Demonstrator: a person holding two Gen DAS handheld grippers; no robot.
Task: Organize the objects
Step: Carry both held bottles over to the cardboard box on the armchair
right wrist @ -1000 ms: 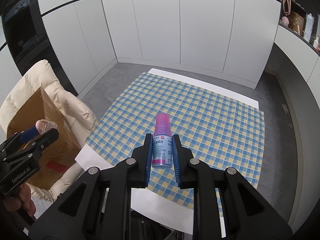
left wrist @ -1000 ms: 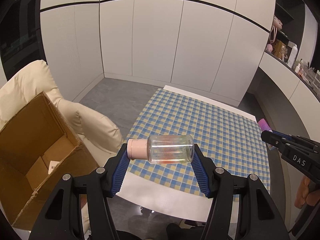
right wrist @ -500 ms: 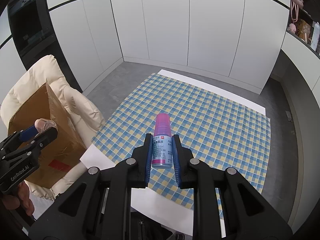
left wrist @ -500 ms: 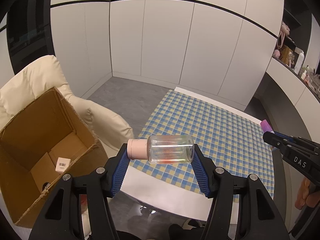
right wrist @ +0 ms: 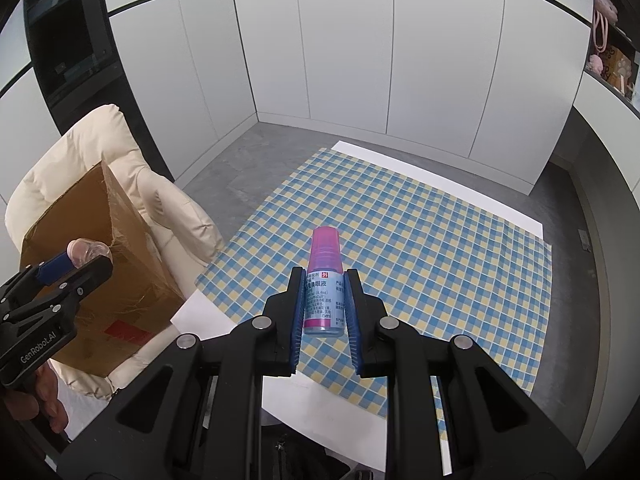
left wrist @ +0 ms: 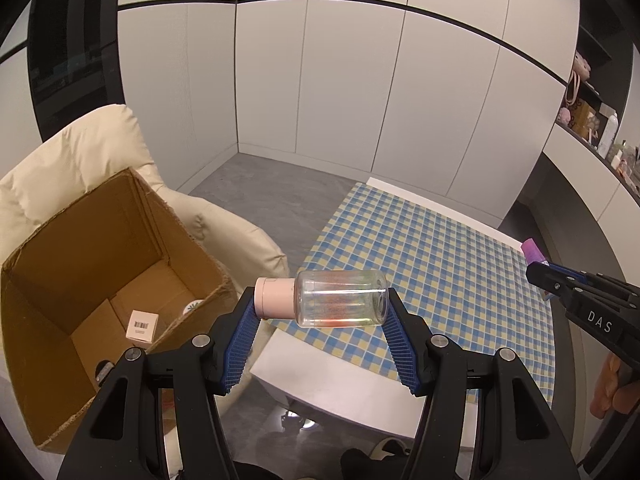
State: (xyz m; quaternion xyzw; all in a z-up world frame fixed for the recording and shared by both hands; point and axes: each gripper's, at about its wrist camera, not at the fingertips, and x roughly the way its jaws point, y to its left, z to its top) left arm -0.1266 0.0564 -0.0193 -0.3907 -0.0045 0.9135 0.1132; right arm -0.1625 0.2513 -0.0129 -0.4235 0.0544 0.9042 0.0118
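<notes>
Cardboard box [left wrist: 80,280] on cream armchair [left wrist: 60,160], lower left of frame, likely drop target.
Left tool [left wrist: 320,312] clamps clear jar [left wrist: 340,298] sideways, mid-frame: bring over opening, lower before release.
Right tool [right wrist: 323,300] pinches pink-capped bottle [right wrist: 323,280] above checkered counter [right wrist: 440,260]; wait, avoid collision.

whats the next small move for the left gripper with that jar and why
Probably carry the left gripper a bit further left until the clear jar hangs over the open cardboard box. The jar is clamped sideways between the pads, beside the box's rim rather than above its opening, so letting go now would likely miss.
</notes>
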